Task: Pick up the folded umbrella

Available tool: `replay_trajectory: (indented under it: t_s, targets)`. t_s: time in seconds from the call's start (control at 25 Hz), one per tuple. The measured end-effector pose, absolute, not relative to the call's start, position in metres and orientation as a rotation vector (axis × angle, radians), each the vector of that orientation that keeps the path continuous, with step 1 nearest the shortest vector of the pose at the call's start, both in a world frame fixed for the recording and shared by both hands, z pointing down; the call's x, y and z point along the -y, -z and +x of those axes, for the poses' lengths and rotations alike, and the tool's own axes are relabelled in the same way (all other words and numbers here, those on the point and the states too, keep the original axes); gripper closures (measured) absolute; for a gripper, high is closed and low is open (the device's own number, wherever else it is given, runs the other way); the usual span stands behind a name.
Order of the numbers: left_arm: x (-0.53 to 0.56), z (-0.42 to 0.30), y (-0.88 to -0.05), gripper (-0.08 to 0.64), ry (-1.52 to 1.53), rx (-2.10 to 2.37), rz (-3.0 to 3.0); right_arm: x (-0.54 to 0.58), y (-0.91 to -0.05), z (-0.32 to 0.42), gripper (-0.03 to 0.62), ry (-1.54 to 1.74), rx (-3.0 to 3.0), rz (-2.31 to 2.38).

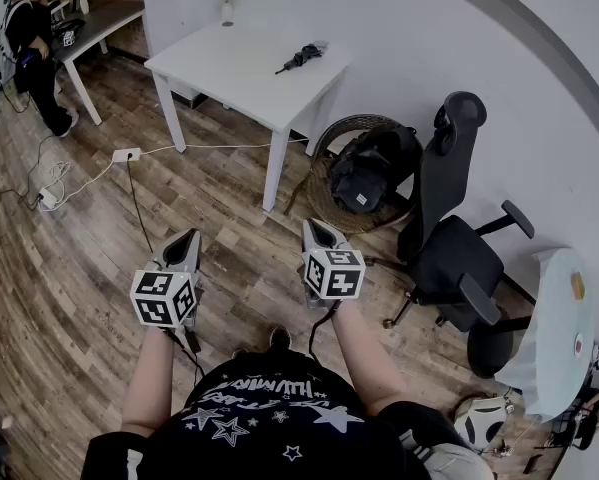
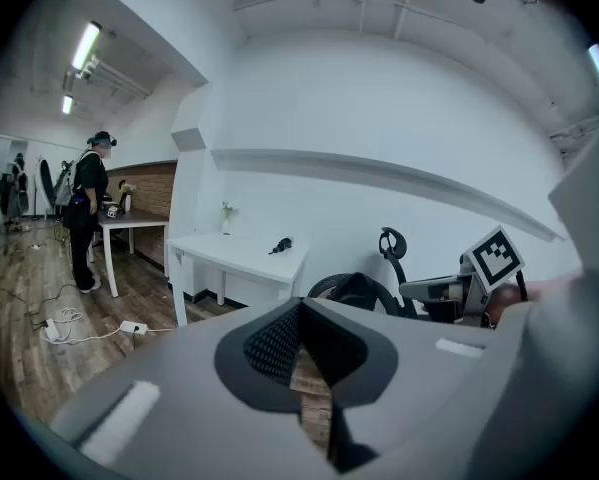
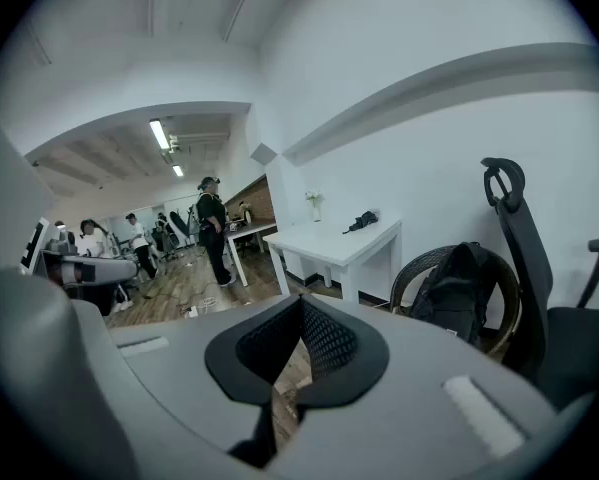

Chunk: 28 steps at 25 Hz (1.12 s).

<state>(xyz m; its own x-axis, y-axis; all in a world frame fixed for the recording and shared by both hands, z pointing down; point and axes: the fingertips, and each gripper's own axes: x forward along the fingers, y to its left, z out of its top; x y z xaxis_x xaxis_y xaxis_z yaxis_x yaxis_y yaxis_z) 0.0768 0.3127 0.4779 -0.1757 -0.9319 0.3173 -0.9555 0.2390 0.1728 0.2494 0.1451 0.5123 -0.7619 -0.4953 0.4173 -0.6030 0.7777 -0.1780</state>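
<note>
My left tongs (image 1: 186, 240): clenched, tips together, nothing between them, pointing a little downward over the wood floor (image 1: 69, 268). My right tongs (image 1: 315, 228): likewise clenched and empty, level with the left and a short way to its right. Each carries its marker cube (image 1: 164, 298) near my hand. Umbrella (image 1: 299, 58): black, folded, lying on the white table (image 1: 219, 68) well ahead of both tongs, near the table's far right side by the wall, untouched. Vase (image 1: 228, 0): small, with pale flowers, upright at the far edge of the same table, apart from the umbrella. Backpack (image 1: 374, 173): black, sitting in a round wicker basket (image 1: 327, 203) on the floor just right of the table. Office chair (image 1: 449, 243): black, high-backed, with armrests, right of the basket and against the wall. Power strip (image 1: 126, 154): white, on the floor left of the table's near leg, with cables trailing off to the left. Second table (image 1: 99, 23): at the far left with small items on it I cannot make out. One person (image 1: 29, 53) in dark clothes stands beside it.
</note>
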Motion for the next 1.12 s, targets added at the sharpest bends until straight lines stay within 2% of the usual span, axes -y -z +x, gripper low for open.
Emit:
replay_trajectory:
  t_s: [0.72, 1.12]
  targets:
    - [-0.357, 0.067, -0.499, 0.557, -0.094, 2.118, 1.714, -0.189, -0.532, 0.235, 0.577, -0.442, 2.577, 0.787]
    - [-0.387, 0.018, -0.510, 0.557, -0.033, 2.152, 1.632, -0.191, -0.530, 0.216, 0.577, -0.446, 2.574, 0.848]
